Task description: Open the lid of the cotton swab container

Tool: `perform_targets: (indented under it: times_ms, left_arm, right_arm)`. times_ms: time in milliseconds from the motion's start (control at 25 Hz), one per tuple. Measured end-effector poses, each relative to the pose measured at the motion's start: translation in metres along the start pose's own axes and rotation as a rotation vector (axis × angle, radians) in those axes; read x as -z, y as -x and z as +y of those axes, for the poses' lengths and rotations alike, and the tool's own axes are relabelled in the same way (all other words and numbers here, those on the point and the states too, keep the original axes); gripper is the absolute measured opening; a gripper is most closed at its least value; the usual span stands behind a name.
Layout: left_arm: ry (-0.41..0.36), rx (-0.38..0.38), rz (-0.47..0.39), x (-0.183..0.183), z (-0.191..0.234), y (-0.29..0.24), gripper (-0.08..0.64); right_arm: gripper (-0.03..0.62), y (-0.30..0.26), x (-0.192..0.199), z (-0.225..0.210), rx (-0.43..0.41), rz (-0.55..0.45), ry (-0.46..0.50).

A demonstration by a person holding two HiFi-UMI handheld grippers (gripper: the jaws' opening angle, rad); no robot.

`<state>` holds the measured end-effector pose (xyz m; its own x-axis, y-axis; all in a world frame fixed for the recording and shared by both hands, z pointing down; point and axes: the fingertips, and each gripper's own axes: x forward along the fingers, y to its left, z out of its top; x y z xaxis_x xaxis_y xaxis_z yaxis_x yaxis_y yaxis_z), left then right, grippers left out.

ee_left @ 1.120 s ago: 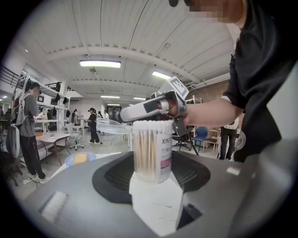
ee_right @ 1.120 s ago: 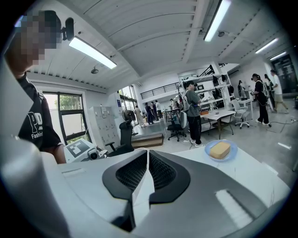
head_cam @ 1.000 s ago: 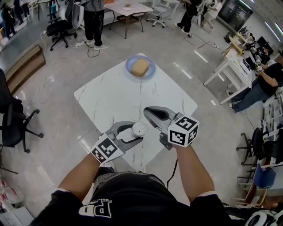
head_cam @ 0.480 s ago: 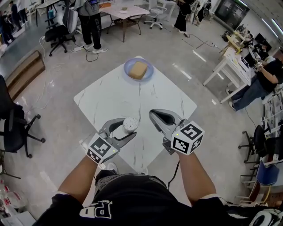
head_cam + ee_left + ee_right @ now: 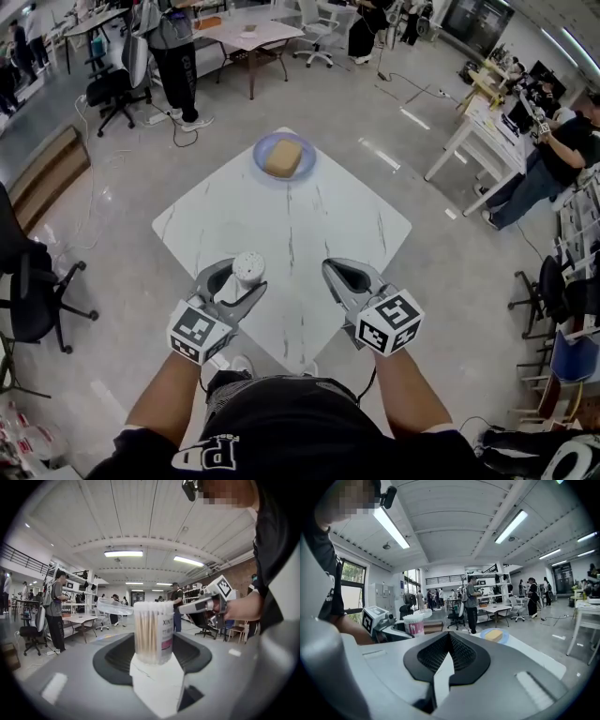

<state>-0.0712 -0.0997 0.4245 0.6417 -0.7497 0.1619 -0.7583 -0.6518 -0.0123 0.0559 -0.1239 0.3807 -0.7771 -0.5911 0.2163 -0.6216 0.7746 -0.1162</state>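
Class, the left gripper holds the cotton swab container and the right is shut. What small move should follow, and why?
Probably ease the left gripper down to stand the cotton swab container on the table: its lid already hangs open to one side, and the right gripper is shut, empty and apart from it.

The left gripper (image 5: pixel 242 281), clamped on the cotton swab container (image 5: pixel 248 267), has swung off leftward; the right gripper (image 5: pixel 330 269) has drawn back toward the person; earlier close together, they now stand well apart.
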Motion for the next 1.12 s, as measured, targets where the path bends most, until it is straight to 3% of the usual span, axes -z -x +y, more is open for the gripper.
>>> perform_targets:
  times_ms: [440, 680, 1120]
  left_arm:
    - [-0.040, -0.027, 0.008, -0.004, 0.007, 0.022, 0.301]
    - [-0.030, -0.068, 0.001, -0.002, 0.019, 0.025, 0.302]
    - [-0.022, -0.018, -0.020, -0.007, 0.005, 0.023, 0.302]
  right_arm:
    - [0.000, 0.034, 0.034, -0.023, 0.133, 0.003, -0.074]
    - [0.000, 0.053, 0.046, -0.038, 0.205, 0.014, -0.051]
    - [0.000, 0.061, 0.060, -0.041, 0.237, 0.034, -0.033]
